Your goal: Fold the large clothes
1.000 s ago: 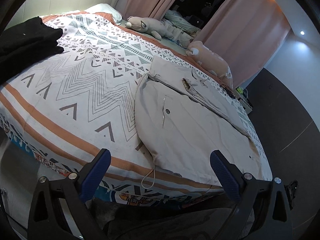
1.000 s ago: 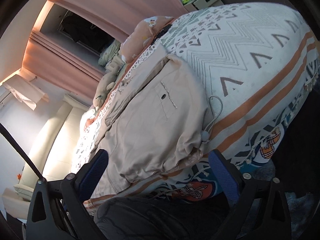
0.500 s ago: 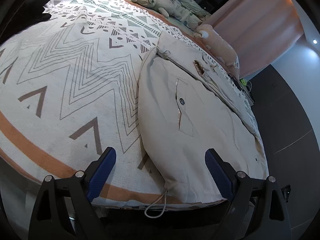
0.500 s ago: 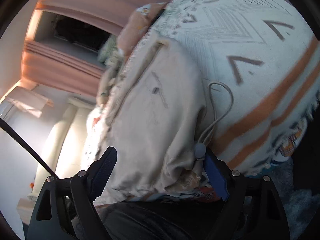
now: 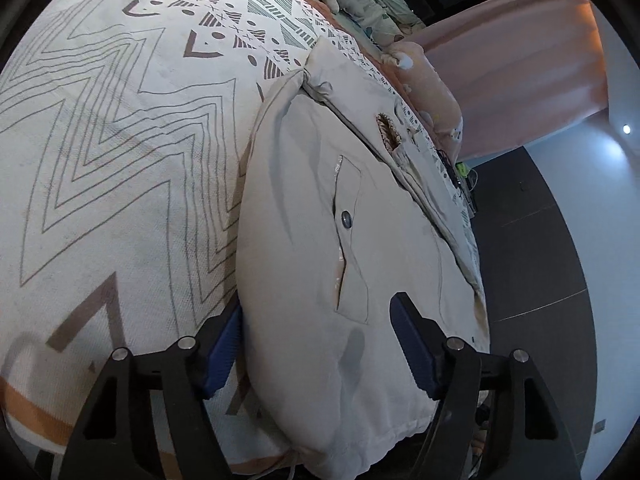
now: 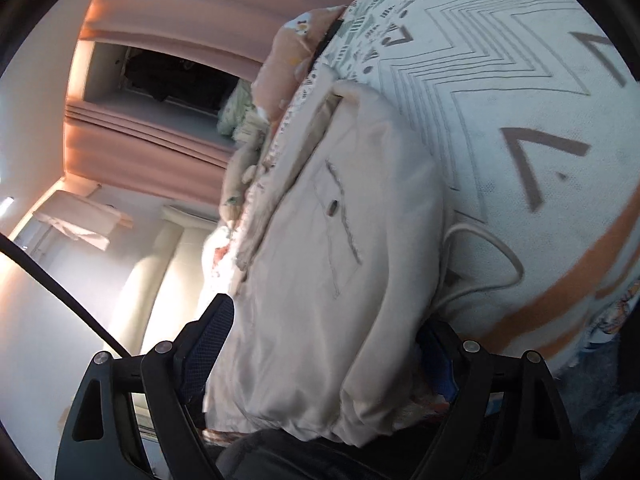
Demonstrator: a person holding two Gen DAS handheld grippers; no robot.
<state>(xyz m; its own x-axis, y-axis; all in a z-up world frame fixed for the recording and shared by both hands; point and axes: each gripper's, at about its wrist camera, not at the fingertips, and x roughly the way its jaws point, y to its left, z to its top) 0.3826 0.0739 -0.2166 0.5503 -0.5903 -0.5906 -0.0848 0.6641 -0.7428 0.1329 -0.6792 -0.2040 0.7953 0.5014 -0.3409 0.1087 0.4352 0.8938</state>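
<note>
At the near edge of the zigzag-patterned bed cover (image 5: 120, 184), beige padded jacket (image 5: 320, 240) lying flat, left gripper (image 5: 318, 344) closing around its hem, right gripper (image 6: 320, 344) spread, jacket's near edge between its jaws.

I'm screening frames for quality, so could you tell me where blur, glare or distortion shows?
Left wrist view: sharp, strong fisheye bulge on the bedspread and beige jacket. Right wrist view: motion-blurred, with glare washing out the wall at lower left.
</note>
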